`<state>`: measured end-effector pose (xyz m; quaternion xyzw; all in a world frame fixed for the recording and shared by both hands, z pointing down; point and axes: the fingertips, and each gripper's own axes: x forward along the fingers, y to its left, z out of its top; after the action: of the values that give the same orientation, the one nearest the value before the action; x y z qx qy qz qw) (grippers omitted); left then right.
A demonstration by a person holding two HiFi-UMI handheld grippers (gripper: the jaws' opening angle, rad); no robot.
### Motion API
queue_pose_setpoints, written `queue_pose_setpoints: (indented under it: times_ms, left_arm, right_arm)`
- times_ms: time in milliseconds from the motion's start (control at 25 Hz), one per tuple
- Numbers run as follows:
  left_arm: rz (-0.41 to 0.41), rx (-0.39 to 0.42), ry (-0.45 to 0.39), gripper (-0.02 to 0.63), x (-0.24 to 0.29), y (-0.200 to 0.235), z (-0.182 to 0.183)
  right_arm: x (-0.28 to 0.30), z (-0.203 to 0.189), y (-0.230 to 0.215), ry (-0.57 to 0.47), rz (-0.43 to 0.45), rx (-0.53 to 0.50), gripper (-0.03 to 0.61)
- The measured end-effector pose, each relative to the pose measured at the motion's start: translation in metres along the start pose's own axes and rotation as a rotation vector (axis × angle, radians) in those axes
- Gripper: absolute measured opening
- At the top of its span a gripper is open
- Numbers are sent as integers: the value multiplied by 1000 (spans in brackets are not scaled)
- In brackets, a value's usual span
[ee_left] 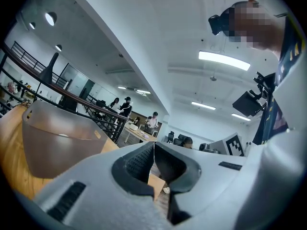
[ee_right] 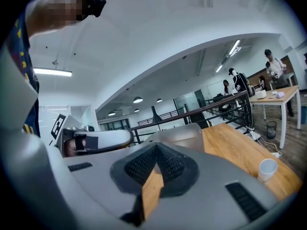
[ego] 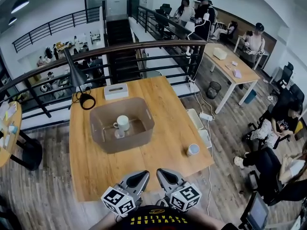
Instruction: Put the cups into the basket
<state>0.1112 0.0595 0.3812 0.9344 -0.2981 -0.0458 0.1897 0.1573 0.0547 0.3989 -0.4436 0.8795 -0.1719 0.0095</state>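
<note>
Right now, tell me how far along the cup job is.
Done: a white cup sits in the basket, with what looks like a smaller one beside it. In hand: nothing; the left gripper and right gripper are both shut and empty at the near edge of the table. Left: one cup stands near the table's right edge.

White tissue box [ego: 116,90] and black desk lamp [ego: 74,72] on wooden table [ego: 163,110], perhaps headphones [ego: 87,101] near the lamp.
</note>
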Motion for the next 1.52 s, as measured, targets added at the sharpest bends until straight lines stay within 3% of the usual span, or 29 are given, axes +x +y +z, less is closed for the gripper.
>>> queue_pose_setpoints:
  times_ms: [680,1120,1320,1520]
  left_arm:
    - [-14,28,50,11,27,-25,-16]
    - [-23,-7,62,12,45,-34,-27]
    - [-59,66,100,14,49,-23,-20]
    - [-126,187,159,14,72,-5,-9]
  right_arm:
    - [-25,-10,-30,15,-21,37,12]
    - [-42,-9,-49,7,-39,42,12]
    - [-49,-5,-62,-21,-114,53,12]
    - [-65,15,-104,-67,-270,40,14]
